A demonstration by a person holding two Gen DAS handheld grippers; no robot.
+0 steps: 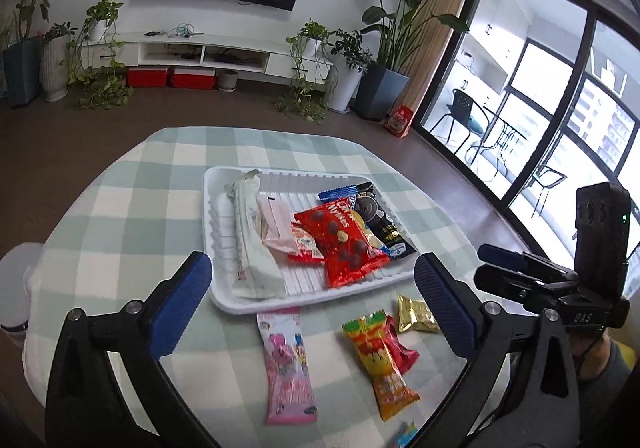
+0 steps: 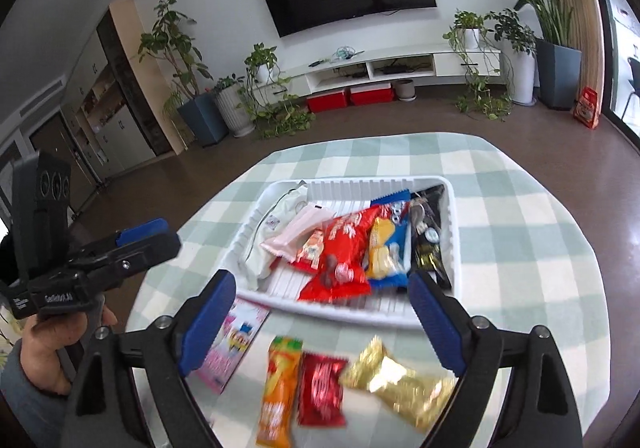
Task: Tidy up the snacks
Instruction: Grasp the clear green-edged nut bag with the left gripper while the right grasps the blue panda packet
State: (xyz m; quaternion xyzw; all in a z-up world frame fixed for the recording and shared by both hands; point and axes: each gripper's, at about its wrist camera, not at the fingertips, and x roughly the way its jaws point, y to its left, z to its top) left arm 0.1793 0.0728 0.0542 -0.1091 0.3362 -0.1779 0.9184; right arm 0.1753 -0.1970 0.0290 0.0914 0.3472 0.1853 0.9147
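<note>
So: white ribbed tray (image 1: 224, 288) sits mid-table on the green-and-white checked cloth (image 1: 120, 188). Inside the tray, from its left wall rightward: a long white packet (image 1: 252, 248), a pale pink packet (image 1: 276, 226) leaning on it, a small red-and-white sachet (image 1: 306, 248) half under the next one, a big red chocolate bag (image 1: 344, 244) on top, a yellow-and-blue bag (image 2: 386, 248) under its right edge, and a black packet (image 1: 384, 224) against the tray's right wall. Packets overlap, pile skewed toward the tray's right half; near strip of ribbed floor bare.

Outside the tray, on the cloth just in front of its near rim: pink cartoon packet (image 1: 288, 364) nearest the tray's left corner, orange-yellow candy packet (image 1: 380, 360) lying over a small red packet (image 1: 404, 348), gold foil packet (image 1: 416, 314) toward the tray's right corner. A blue-wrapped bit (image 1: 404, 436) shows at the bottom edge, mostly cut off.

Left gripper (image 1: 312, 300) is spread wide, nothing between the blue pads, hanging above the tray's near rim and touching nothing. Right gripper (image 2: 320, 324) is also spread wide and empty, above the tray's near rim with the loose packets below it; that view is motion-blurred. Each gripper shows in the other's view, held by a hand (image 2: 48, 348) beside the table.
</note>
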